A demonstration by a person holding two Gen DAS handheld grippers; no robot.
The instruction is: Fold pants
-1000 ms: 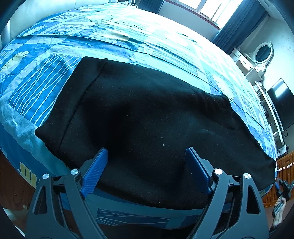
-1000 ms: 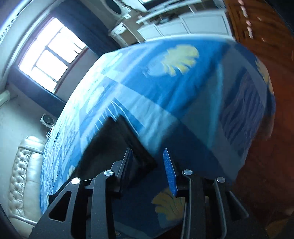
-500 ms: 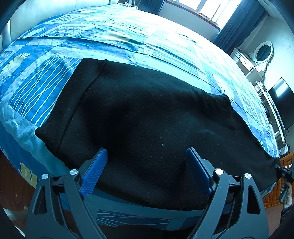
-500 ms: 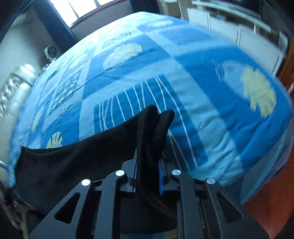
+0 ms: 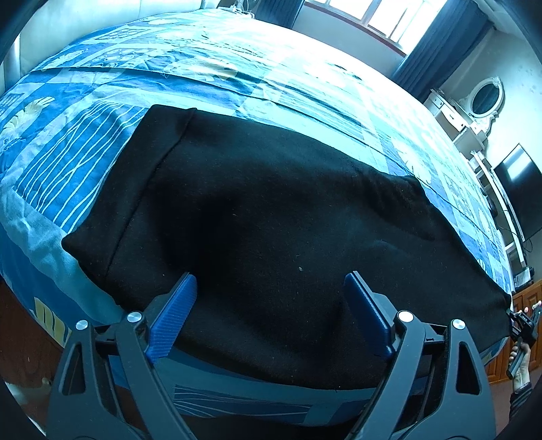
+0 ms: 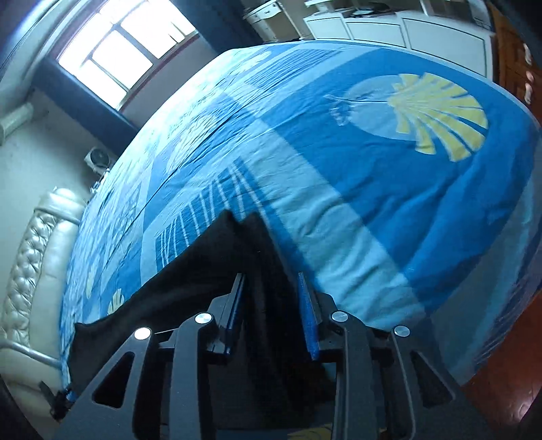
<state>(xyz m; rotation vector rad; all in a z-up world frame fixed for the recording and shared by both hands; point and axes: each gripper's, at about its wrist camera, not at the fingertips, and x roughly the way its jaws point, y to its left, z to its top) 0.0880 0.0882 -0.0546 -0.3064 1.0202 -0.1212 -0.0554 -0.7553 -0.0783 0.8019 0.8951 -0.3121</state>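
Observation:
Black pants [image 5: 271, 237] lie flat across the blue patterned bedspread [image 5: 203, 67], waistband at the left, legs running right. My left gripper [image 5: 267, 321] is open and empty, hovering over the near edge of the pants. In the right wrist view the pants' leg ends [image 6: 237, 257] sit between the blue pads of my right gripper [image 6: 271, 304]; the jaws stand narrowly apart around the cloth and look shut on it. The right gripper [image 5: 523, 325] also shows at the far right end of the pants in the left wrist view.
The bed edge runs just under my left gripper, with wooden floor [image 6: 508, 389] beyond the bed's foot. A padded headboard [image 6: 37, 257], a window [image 6: 111, 44], white cabinets [image 6: 389, 23], a mirror dresser [image 5: 474, 105] and a TV [image 5: 518, 193] surround the bed.
My right gripper closed on the pants' leg ends, then swung and tilted; its jaws now look a little wider than half a second ago. My left gripper stayed open and nearly still.

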